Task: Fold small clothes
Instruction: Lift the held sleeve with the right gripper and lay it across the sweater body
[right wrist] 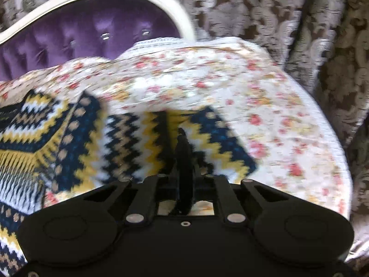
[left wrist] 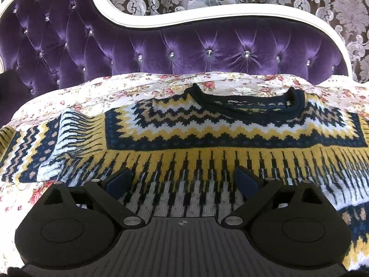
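floral bedspread (left wrist: 143, 85); sweater (left wrist: 207, 124) neckline left-view only

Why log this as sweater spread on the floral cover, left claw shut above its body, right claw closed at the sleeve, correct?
Not quite: the left claw is open, blue pads wide apart above the sweater, per the left wrist view. The rest holds: floral cover, right claw closed at the sleeve.

One sweater (left wrist: 207, 124), two grippers (left wrist: 183, 180) (right wrist: 183, 136)
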`<state>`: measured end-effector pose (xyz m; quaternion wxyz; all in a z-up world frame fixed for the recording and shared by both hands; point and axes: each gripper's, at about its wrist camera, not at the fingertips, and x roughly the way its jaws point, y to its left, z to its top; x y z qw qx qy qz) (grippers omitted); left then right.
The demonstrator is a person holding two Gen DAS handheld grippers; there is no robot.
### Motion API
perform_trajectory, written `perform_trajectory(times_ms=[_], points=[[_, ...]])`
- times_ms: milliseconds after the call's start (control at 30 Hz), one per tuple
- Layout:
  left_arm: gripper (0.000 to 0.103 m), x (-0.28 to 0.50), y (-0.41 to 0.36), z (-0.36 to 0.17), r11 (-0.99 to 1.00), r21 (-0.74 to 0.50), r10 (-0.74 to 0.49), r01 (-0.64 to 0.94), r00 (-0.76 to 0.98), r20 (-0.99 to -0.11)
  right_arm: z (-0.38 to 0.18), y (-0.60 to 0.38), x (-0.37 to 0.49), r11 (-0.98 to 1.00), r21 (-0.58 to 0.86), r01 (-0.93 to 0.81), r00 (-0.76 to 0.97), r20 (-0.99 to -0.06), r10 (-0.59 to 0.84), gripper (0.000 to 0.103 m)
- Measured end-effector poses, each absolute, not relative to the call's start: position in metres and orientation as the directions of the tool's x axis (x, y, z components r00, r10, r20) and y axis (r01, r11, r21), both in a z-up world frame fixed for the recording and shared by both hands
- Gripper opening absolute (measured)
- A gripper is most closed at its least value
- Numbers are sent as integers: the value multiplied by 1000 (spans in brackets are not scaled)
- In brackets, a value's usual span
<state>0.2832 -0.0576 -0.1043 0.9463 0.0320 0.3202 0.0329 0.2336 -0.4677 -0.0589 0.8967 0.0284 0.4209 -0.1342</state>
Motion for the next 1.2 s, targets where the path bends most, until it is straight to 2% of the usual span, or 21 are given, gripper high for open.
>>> perform_trajectory(times_ms=[133,333,500,633,833,1000,1200], points=[[98,283,-58,-104,996,81,83,-42,793,-603,-35,-508,223,936,14,351,603,-768,-215,15],[97,286,-56,-101,996,77,77,-37,777,-625,8,-547,215,875,17,485,573,-762,-303,15],[94,293,-43,-84,1000,-2,-2,2,694,-720,72,-529,211,881,103,462,643,-723,-254,15],[93,284,-21,-63,997,-77,-59,3,661,-748,123,-485,219,917,189,352,714,-687,-133,15],[93,263,17,-35,1000,-22,-29,19,684,-729,156,-391,252,934,336,124,752,-645,132,15],[93,245,55,-25,1000,-1,-6,7,697,-717,144,-291,289,888,457,-51,690,-627,362,15],[93,230,94,-31,1000,25,27,-13,683,-730,100,-183,331,852,497,-163,592,-642,488,15]])
